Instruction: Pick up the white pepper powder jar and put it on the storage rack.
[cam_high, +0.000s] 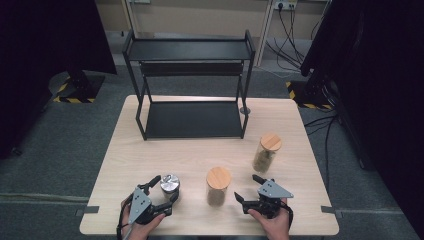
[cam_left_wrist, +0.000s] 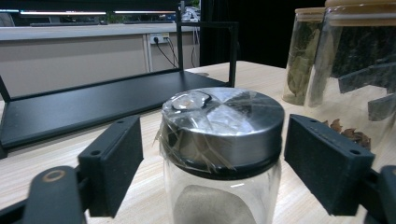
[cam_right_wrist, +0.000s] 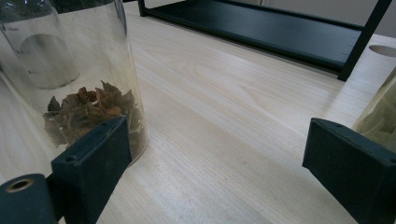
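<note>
Left gripper (cam_high: 163, 190) sits at the near left of the table (cam_high: 150, 150) with its jaws spread around the metal-lidded jar (cam_high: 170, 186), gaps showing on both sides of the lid, pads not touching. Right gripper (cam_high: 247, 187) rests at the near right, jaws spread with bare tabletop between them, just right of the middle wooden-lidded jar (cam_high: 218, 186). Another wooden-lidded jar (cam_high: 266, 152) stands farther back on the right, in front of the black shelf (cam_high: 192, 120).
</note>
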